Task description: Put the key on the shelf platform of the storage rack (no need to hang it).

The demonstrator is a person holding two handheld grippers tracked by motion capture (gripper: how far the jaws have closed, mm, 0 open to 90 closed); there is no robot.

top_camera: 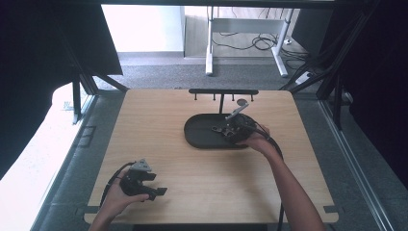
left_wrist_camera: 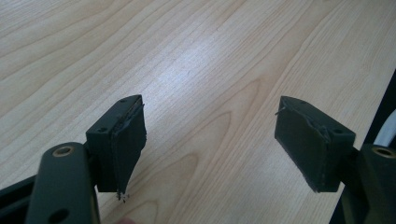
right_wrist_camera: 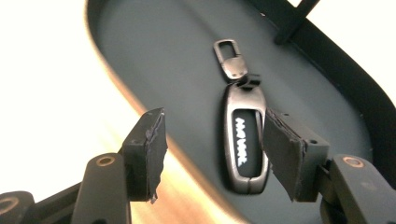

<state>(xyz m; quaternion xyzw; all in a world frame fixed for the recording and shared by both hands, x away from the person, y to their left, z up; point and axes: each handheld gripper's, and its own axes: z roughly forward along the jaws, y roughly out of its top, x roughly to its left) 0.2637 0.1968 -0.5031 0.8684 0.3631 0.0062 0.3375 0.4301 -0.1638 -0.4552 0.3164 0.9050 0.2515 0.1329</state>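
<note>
High view: one black oval tray (top_camera: 202, 132) on the counter (top_camera: 192, 178), right claw (top_camera: 230, 129) over its 3 o'clock end; left claw (top_camera: 156, 185) at 7 o'clock.
Left claw view: released, nothing between.
Right claw view: one key fob (right_wrist_camera: 245, 137) flat in tray (right_wrist_camera: 154, 60), long axis 12–6, clip (right_wrist_camera: 229, 58) toward 12; claw released.

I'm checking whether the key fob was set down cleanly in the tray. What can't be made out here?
- Key fob: in the right gripper view its right edge sits behind the right gripper's pad.
- Fob lettering: blurred, unreadable there.
- Fob in the high view: too small, and the gripper covers that part of the tray.
- Tray: cut off by the edges in the right gripper view.
- Left gripper: open over bare table.
</note>
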